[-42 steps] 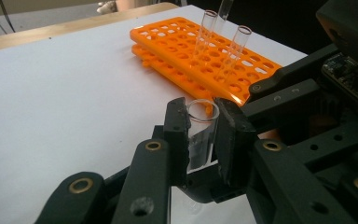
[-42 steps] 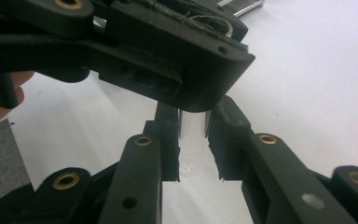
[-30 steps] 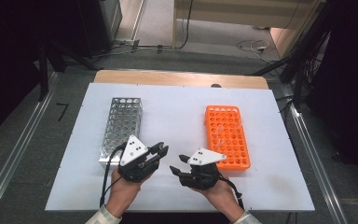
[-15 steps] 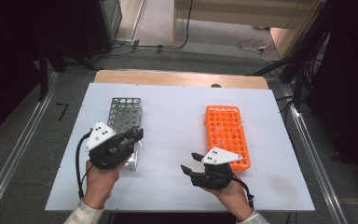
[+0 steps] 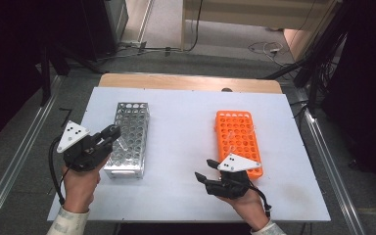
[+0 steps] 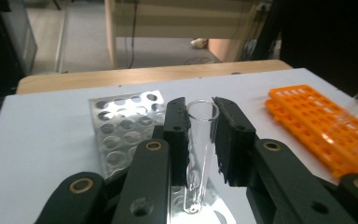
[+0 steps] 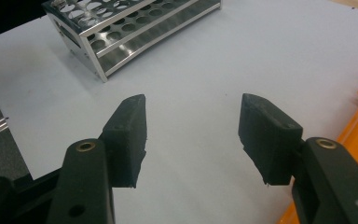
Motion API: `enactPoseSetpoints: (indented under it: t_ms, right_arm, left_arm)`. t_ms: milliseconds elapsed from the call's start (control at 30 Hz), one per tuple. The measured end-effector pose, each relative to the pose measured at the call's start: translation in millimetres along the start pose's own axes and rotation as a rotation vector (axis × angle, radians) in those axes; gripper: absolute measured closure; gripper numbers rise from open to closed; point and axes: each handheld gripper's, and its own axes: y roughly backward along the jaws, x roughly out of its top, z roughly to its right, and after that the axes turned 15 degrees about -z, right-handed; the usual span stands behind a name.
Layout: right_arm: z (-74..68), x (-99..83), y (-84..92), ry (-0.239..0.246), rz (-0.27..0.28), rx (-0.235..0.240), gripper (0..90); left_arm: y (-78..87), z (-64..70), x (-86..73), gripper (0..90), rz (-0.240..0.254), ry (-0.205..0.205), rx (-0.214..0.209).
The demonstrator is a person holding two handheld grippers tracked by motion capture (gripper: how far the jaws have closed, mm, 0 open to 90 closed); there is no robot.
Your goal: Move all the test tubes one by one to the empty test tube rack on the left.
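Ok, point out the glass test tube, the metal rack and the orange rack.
glass test tube (image 6: pixel 200 140), left gripper view, mid-wall between the fingers.
metal rack (image 5: pixel 129 132), high view, perforated top face.
orange rack (image 5: pixel 236 134), high view, top grid.

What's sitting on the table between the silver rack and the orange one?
Nothing: in the high view, bare white table separates the metal rack from the orange rack.

left gripper (image 5: pixel 108 136) over metal rack (image 5: pixel 128 138), right gripper (image 5: pixel 204 177) beside orange rack (image 5: pixel 238 142)

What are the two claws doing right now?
Left claw: shut on a glass tube.
Right claw: open, holding nothing; it has just been opening.
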Motion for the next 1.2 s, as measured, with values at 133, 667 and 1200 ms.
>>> enactPoseSetpoints:
  t_ms: [133,667,1200]
  right_arm:
    - [2.9,-1.8,1.9,-0.011,0.003,-0.005,39.8]
    - [14.3,-14.3,13.4,-0.041,0.013,-0.035,39.8]
    - [17.4,-19.4,16.7,-0.045,0.009,-0.049,39.8]
  left_arm:
    - [0.9,-7.6,-4.8,75.3,-0.011,0.006,0.03]
    - [5.5,-18.8,-24.5,75.2,-0.046,-0.002,0.094]
    - [-15.0,-1.4,-45.0,74.8,-0.098,-0.074,0.18]
